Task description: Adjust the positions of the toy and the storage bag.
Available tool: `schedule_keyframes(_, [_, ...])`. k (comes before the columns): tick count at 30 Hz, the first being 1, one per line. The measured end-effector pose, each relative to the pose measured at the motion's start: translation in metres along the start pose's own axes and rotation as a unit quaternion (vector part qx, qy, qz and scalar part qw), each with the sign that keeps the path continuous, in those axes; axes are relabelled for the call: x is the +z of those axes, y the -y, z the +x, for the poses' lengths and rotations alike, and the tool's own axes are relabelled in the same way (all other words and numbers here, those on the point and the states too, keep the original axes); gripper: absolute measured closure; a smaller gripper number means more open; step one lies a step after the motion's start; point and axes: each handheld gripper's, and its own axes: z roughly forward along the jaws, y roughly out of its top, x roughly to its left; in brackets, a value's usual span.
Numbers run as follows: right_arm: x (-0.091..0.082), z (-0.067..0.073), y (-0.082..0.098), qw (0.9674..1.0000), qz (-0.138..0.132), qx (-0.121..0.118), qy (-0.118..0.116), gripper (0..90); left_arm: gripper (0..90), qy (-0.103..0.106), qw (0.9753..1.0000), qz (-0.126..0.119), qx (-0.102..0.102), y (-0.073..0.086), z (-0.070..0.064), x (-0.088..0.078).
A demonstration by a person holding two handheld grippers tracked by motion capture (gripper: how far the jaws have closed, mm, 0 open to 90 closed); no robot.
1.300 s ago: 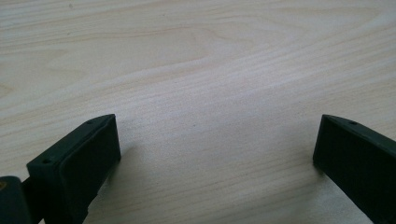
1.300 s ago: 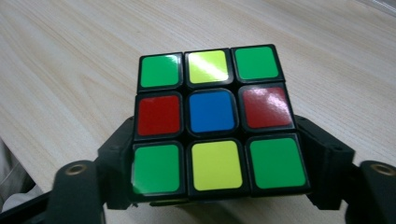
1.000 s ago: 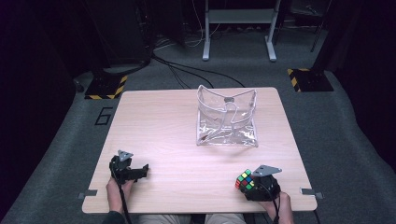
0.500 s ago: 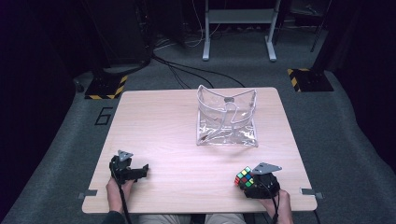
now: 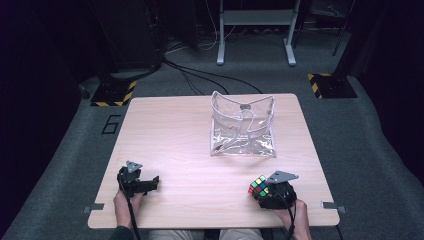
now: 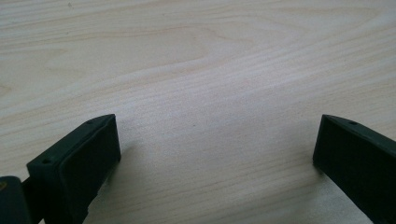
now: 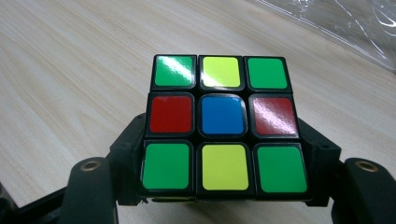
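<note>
Pinching a puzzle cube (image 7: pixel 223 123) by its two sides, the right gripper (image 5: pixel 272 192) sits near the desk's (image 5: pixel 175 135) front right corner, close to the front edge. The left gripper (image 5: pixel 136 181) rests near the front left corner, jaws spread over bare wood. Between them the front strip lies open. A clear plastic bag (image 5: pixel 243 125) stands toward the far edge, well apart from the cube.

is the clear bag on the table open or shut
Open. In the high view the clear plastic bag stands with its mouth spread wide, rim sagging in the middle; what is inside, I cannot tell.
</note>
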Motion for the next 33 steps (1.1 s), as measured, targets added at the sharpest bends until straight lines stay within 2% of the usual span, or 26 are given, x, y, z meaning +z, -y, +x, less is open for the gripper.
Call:
schedule_keyframes(10, [0.004, -0.003, -0.012, 0.9999, -0.003, 0.009, -0.006, 33.0, 0.4, 0.0, 1.0, 0.0, 0.0, 0.0, 0.0, 0.0])
schedule_keyframes(13, [0.005, -0.004, -0.019, 0.9996, -0.011, 0.018, -0.017, 33.0, 0.4, 0.001, 1.0, 0.0, 0.0, 0.0, 0.0, 0.0])
schedule_keyframes(18, [0.008, -0.001, -0.033, 0.9996, -0.014, 0.018, -0.017, 33.1, 0.5, 0.0, 1.0, 0.0, 0.0, 0.0, 0.0, 0.0])
schedule_keyframes(24, [0.013, 0.004, -0.045, 0.9995, -0.012, 0.011, -0.026, 33.1, 0.5, 0.0, 1.0, 0.0, 0.0, 0.0, 0.0, 0.0])
schedule_keyframes(26, [0.021, 0.008, -0.051, 0.9997, -0.003, 0.001, -0.026, 33.1, 0.5, -0.001, 1.0, -0.001, 0.0, 0.0, -0.001, 0.0])
schedule_keyframes(33, [0.036, 0.012, -0.062, 0.9996, 0.002, -0.003, -0.029, 33.1, 0.5, 0.0, 1.0, -0.001, -0.001, 0.0, 0.0, 0.0])
